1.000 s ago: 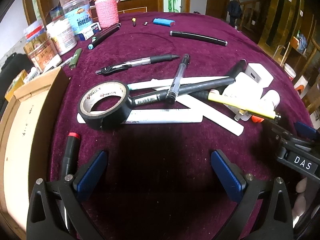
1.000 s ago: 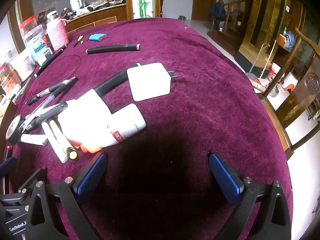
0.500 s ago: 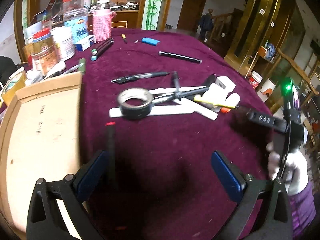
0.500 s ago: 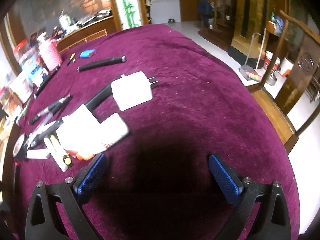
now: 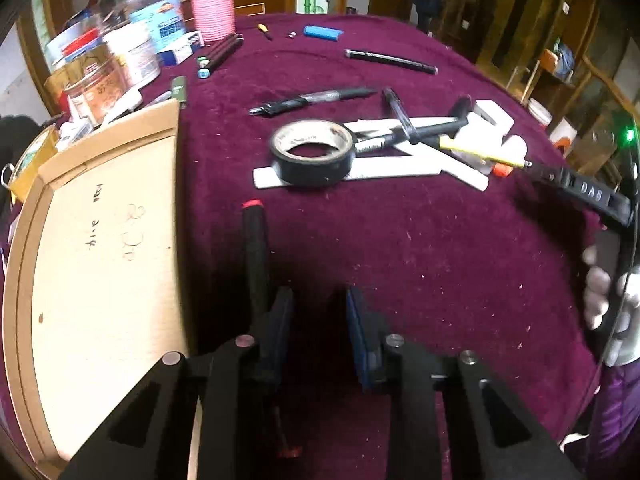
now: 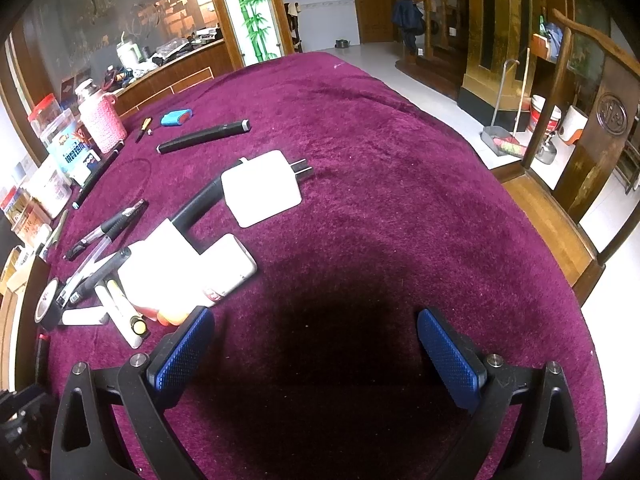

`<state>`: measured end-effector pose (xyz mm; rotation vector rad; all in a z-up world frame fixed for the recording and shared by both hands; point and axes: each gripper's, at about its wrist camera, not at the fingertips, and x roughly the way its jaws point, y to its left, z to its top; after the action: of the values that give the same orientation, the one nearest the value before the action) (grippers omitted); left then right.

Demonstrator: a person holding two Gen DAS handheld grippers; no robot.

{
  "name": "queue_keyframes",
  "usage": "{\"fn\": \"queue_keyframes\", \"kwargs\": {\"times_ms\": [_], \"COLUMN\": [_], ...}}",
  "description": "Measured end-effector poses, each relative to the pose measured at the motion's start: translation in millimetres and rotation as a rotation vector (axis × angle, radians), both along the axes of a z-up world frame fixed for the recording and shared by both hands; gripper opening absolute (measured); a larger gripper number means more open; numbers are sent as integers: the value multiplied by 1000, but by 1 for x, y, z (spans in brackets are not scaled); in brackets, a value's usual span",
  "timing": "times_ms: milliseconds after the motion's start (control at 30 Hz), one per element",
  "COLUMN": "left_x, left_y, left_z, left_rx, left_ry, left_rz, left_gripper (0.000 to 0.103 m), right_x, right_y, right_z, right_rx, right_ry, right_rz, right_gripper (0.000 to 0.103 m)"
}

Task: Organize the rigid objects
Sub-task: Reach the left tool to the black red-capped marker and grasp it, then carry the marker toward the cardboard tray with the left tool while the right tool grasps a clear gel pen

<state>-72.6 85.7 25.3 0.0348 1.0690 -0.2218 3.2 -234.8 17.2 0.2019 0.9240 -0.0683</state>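
Left gripper [image 5: 320, 320], seen from its own camera: jaws have just been closing and now stand close together with a narrow gap; only purple cloth [image 5: 420, 260] shows between the pads, so nothing is gripped. The black marker [image 5: 256, 248], red-capped, lies on the cloth along the outer side of the left finger, apparently missed by the closure; whether finger and barrel touch cannot be told. It rests between the cardboard box [image 5: 176, 200] and the tape roll [image 5: 312, 152], just beside the box's near edge.

Right gripper [image 6: 316, 352]: jaws spread wide and empty over bare cloth, just beside the heap of white blocks and pens.

Step in hand, as judged: picking up the marker for the box. To do it well, reopen the jaws, shift towards the box until the barrel lies centred between the pads, settle low, and close at mid-barrel; a round barrel is likely to roll away if only one pad meets it.

Containers: the cardboard box is shallow and open; its visible floor carries handwriting only, with no objects in it. Plastic jars [image 5: 132, 52] with red lids crowd the far edge; their contents cannot be made out. A pink-covered bottle [image 5: 212, 8] stands beside them, capped.
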Motion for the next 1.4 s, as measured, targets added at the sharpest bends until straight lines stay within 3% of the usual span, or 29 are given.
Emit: {"fn": "queue_keyframes", "kwargs": {"times_ms": [133,233,367,533,567,633,733,900,1000,1067,1133,1200,1333,1400], "left_x": [-2,6,4,-1,-4,-5,-2,5,6,8,8,9,8,6], "left_y": [6,10,-5,14,19,25,28,9,-3,-8,-9,-9,-10,-13], "left_z": [6,-3,-7,6,13,18,15,5,-4,-11,-10,-11,-11,-12], "left_rx": [19,23,101,-11,-26,-28,-29,67,174,125,104,90,81,89], "left_ry": [-31,-7,-22,-54,-82,-102,-106,-70,-71,-6,-6,-7,-21,-46], "left_rz": [-7,-6,-61,-35,-29,-4,9,-20,-16,-40,-35,-18,8,13], "left_gripper": [27,27,27,27,28,46,48,48,48,36,27,25,25,26], "right_x": [-1,0,-1,0,1,0,0,0,0,0,-2,-8,-28,-24], "right_y": [0,1,0,0,2,1,0,1,0,0,-3,-12,-38,-44], "right_z": [0,-1,0,-1,-2,-2,-1,-1,-1,-1,0,5,29,23], "right_rx": [1,-3,-2,-10,-18,-20,-13,-11,-5,0,15,47,143,155], "right_ry": [-2,1,-1,3,6,6,4,3,1,-1,-9,-47,-232,-206], "right_rz": [-1,-1,-2,-9,-8,-8,-9,-10,-11,-11,-22,-55,-141,-160], "right_gripper": [102,102,102,102,102,102,102,102,102,102,102,99,98,98]}}
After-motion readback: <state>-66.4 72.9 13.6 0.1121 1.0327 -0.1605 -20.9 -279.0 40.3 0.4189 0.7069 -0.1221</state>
